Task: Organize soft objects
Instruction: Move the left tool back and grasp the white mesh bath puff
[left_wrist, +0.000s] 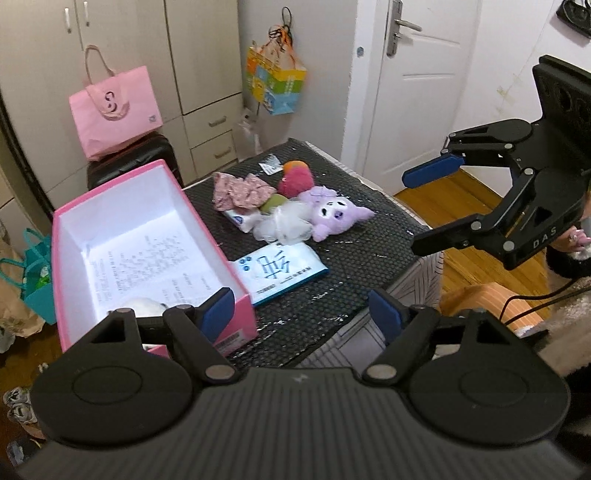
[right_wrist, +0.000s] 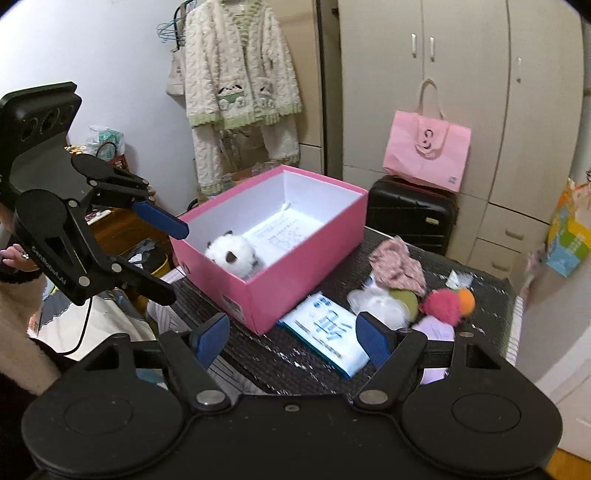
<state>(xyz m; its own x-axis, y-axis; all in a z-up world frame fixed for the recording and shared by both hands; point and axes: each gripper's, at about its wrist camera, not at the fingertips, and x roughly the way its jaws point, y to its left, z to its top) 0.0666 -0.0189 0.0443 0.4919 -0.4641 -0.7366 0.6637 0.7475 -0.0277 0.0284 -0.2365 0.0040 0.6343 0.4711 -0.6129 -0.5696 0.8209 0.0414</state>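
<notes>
A: How are we holding the left gripper (left_wrist: 301, 314)?

B: We hold it raised above the near edge of the table (left_wrist: 354, 254), tilted down toward the things on it. Its blue-padded fingers (left_wrist: 218, 310) are spread wide with nothing between them. From the right wrist view the same gripper (right_wrist: 168, 258) hangs in the air just beside the near left corner of the pink box (right_wrist: 295, 254), jaws apart, and we see our hand (right_wrist: 14, 258) on its grip.

A: And the right gripper (right_wrist: 291, 338)?

B: We hold it low over the near side of the table, pointing across it, fingers (right_wrist: 371, 341) wide apart and empty. From the left wrist view it (left_wrist: 421, 212) reaches in from the right, above the table's right edge, one finger high, one lower.

A: Where are the soft things?

B: A white plush toy (right_wrist: 232, 254) lies inside the pink box, on a printed sheet. The rest lie in a touching heap well beyond the box: a purple plush (left_wrist: 334, 218), a red plush (left_wrist: 295, 179), a white mesh puff (left_wrist: 286, 221) and a pink floral cloth (left_wrist: 240, 192). A blue-and-white packet (left_wrist: 280, 271) lies flat just beside the box.
</notes>
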